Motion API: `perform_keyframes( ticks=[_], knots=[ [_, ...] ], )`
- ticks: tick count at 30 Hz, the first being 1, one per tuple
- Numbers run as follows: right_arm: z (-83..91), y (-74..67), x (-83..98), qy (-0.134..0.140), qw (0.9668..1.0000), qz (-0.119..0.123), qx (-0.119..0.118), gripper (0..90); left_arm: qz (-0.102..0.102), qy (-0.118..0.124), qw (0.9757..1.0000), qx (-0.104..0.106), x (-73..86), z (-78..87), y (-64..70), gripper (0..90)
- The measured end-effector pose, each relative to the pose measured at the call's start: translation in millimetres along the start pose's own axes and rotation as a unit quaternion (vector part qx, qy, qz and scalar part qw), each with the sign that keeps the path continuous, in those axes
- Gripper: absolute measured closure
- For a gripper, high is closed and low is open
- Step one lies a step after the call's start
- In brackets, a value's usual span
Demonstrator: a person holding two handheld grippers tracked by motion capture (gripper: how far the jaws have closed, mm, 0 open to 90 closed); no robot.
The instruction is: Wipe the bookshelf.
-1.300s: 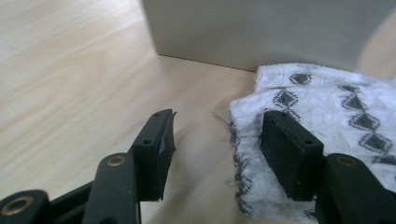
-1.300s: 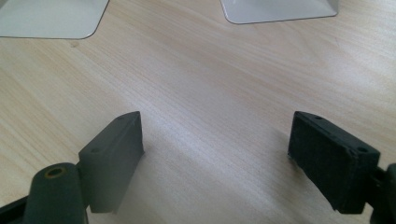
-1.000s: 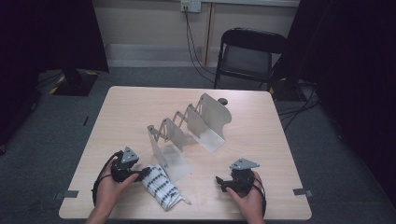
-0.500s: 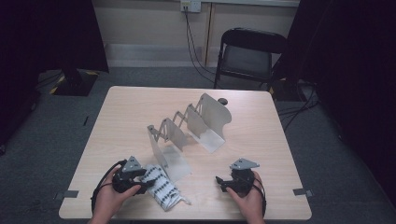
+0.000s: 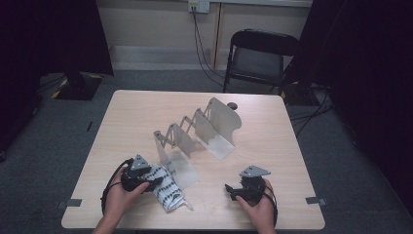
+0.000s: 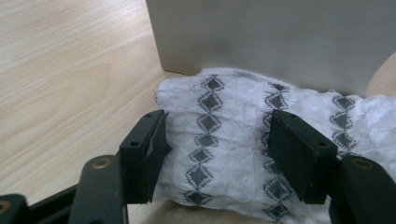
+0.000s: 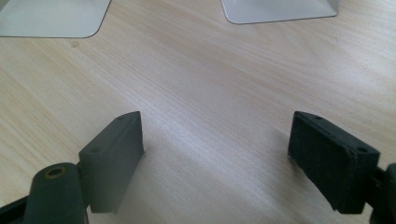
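Pale wood of the table (image 5: 146, 112) is carrying everything. Near its front left edge, the left gripper (image 6: 212, 149) is straddling a white cloth with black diamonds (image 6: 233, 135), its jaws having just been opening and not pressing it. Behind the cloth a folding metal rack (image 5: 199, 131) is standing. Further right, the right gripper (image 7: 215, 154) is resting wide open over bare wood.

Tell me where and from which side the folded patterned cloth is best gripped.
Probably across the cloth's bunched near end, coming from the person's side: the metal rack stands right behind it. The left gripper already straddles that fold, jaws apart.
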State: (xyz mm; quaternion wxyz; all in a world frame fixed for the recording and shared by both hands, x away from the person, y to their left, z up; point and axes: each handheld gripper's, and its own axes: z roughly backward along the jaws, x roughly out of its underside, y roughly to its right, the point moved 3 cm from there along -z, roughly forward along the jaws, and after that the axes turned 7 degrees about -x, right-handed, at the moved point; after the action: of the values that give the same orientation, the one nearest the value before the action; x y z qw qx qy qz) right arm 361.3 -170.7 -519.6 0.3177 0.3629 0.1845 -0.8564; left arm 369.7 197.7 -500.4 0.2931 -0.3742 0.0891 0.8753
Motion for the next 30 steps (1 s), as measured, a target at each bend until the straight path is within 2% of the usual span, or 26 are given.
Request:
perform_keyframes(
  ticks=[7,8,9,14,17,21,23,27,30],
  knots=[
    [0.0,0.0,0.0,0.000,1.0000,0.000,0.000,17.2,-0.008,0.015,0.9995,0.026,1.7,18.5,10.3,30.1],
    [0.0,0.0,0.0,0.000,1.0000,0.000,0.000,17.2,-0.019,0.013,0.9993,0.030,2.9,19.8,12.2,29.2],
    [0.0,0.0,0.0,0.000,1.0000,0.000,0.000,17.2,-0.020,0.012,0.9991,0.034,4.4,20.2,15.2,28.5],
    [0.0,0.0,0.0,0.000,1.0000,0.001,0.000,17.2,-0.027,0.002,0.9992,0.031,10.6,8.6,17.5,24.4],
    [0.0,0.0,0.0,0.000,1.0000,0.000,0.000,17.2,-0.032,0.007,0.9992,0.021,7.9,0.4,14.0,21.8],
    [0.0,0.0,0.0,0.000,1.0000,0.000,0.000,17.2,-0.006,0.020,0.9998,0.007,3.7,-8.7,3.5,21.5],
    [0.0,0.0,0.0,0.000,1.0000,0.000,0.000,17.2,-0.007,0.020,0.9998,0.005,3.0,-8.1,2.1,21.6],
    [0.0,0.0,0.0,0.000,1.0000,0.000,0.000,17.2,-0.008,0.020,0.9997,0.012,0.9,2.4,2.7,22.1],
    [0.0,0.0,0.0,0.000,1.0000,0.000,0.000,17.2,-0.009,0.028,0.9990,0.033,0.2,12.8,7.5,22.0]
  ],
)
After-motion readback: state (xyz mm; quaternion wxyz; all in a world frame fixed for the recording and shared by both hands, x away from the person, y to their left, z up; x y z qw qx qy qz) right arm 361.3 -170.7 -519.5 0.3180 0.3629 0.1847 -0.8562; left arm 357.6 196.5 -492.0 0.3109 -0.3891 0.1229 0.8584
